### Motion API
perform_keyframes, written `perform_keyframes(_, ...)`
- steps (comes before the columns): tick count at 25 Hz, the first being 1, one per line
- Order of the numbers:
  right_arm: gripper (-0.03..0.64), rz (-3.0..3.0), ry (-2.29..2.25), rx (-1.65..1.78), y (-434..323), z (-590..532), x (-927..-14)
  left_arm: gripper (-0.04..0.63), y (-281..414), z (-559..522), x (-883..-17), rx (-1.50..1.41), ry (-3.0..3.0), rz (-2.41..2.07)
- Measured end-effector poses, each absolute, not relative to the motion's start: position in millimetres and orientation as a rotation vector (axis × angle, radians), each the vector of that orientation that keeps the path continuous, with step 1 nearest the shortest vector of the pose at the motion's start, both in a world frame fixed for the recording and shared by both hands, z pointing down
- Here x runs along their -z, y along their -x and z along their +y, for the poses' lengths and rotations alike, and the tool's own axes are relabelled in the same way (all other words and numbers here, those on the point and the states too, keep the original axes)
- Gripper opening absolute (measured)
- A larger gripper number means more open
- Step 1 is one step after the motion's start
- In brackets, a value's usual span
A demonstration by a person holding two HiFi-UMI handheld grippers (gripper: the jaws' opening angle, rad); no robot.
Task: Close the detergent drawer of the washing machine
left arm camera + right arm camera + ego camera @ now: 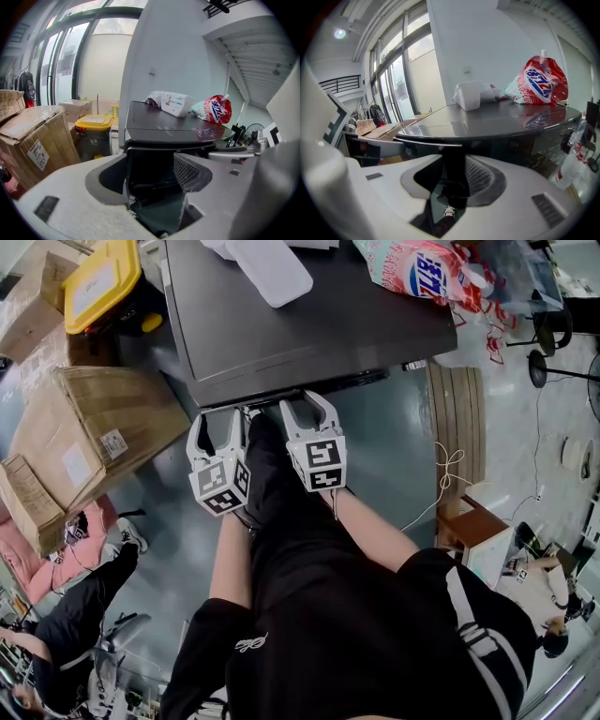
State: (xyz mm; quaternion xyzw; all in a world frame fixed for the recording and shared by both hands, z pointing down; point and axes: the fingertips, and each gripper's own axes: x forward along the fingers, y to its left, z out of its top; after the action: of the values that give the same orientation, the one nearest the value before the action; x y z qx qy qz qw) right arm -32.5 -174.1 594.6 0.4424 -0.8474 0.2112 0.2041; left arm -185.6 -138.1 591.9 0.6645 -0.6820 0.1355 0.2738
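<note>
Left gripper (217,420) is spread wide, and its own view just shows the dark front of the washing machine (309,324) through the gap. Right gripper (307,401) sits just beside it with its jaws only partway apart, a tighter gap than the left. A dark upright strip shows through that gap in the right gripper view, and honestly I can't tell what it is. Both are held side by side and tilted down, with their tips right up at the machine's front edge.

So the washing machine is the big dark flat-topped thing straight ahead of both. The detergent drawer should be somewhere in that black front panel under the top. It's all too dark for me to pick it out, or to say whether it's pushed in.

The person's leg (281,521), in black trousers, runs up between the two grippers over a grey floor (394,446). Left of the machine there's a big cardboard box (94,427), and behind it a bin with a yellow lid (101,282). On top of the machine, towards the back, lies a red and white detergent bag (422,273), and near it a white pack (267,268).
</note>
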Motion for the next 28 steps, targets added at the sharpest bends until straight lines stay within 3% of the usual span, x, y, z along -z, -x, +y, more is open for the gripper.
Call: perform_keyframes(28,0.138,-2.318,-1.311,-0.61,33.4,-176.2,-593.2,0.318,185.8,-143.3,-591.8,-0.378,-1.785,-1.817)
